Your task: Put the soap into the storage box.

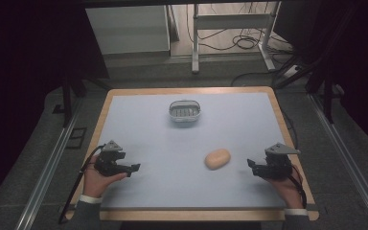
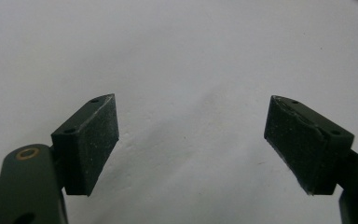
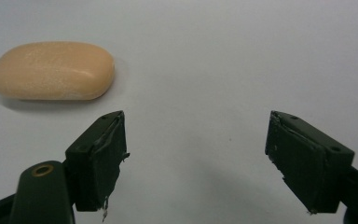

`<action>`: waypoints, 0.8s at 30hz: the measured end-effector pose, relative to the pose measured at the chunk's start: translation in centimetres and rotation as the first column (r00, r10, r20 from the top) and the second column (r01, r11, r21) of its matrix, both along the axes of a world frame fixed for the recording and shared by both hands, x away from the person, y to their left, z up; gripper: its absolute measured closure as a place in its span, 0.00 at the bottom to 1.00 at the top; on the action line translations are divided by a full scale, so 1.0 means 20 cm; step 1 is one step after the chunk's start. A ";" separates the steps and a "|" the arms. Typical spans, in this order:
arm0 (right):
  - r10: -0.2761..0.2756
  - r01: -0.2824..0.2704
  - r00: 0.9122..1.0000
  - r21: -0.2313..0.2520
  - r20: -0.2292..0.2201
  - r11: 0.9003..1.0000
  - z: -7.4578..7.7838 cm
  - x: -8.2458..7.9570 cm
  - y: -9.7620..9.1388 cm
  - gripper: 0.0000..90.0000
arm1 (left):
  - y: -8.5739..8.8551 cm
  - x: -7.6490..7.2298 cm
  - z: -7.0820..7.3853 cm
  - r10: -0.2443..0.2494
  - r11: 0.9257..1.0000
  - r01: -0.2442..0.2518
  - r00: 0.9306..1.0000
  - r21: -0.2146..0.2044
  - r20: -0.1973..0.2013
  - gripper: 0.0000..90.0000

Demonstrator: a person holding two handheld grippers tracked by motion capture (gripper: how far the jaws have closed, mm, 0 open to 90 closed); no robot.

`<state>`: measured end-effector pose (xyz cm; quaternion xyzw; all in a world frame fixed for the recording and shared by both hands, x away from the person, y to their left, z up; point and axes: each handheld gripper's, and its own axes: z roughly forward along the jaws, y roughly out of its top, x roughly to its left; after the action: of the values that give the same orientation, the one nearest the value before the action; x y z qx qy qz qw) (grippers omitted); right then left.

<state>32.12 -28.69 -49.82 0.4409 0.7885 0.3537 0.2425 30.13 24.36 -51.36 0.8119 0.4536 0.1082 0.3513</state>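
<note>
env: lab/test rig, not a home | evidence: wood-edged table (image 1: 278, 115) w/ pale mat, metal floor rails (image 1: 43, 177) both sides, dark curtains, loose cables (image 1: 242, 43) + white frame legs (image 1: 195, 43) far beyond the fingers

A: What are the grippers like?
B: Left gripper (image 1: 133, 167) and right gripper (image 1: 250, 164) are black with grey three-cornered top plates, dark cables, brass rivets, worn pads (image 3: 106, 154).
A: Sleeves?
B: Grey, with white cuffs.
</note>
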 end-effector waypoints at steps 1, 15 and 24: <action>-0.002 0.002 1.000 0.002 -0.001 1.000 0.00 0.00 0.00 0.23 | 0.00 0.00 0.00 0.000 1.000 0.000 1.000 0.000 0.000 0.20; 0.125 -0.124 0.992 0.020 -0.023 0.992 0.06 -0.02 0.04 0.70 | 0.00 -0.02 0.01 -0.014 1.000 0.014 1.000 -0.004 0.004 0.20; 0.205 -0.205 0.977 0.021 -0.063 0.979 0.07 -0.03 0.09 0.92 | 0.01 -0.02 0.02 -0.017 1.000 0.017 1.000 -0.003 0.001 0.20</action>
<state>31.53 -26.86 -48.49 0.3702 0.8345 0.3681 0.1759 29.69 24.54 -51.05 0.8150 0.4468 0.1051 0.3537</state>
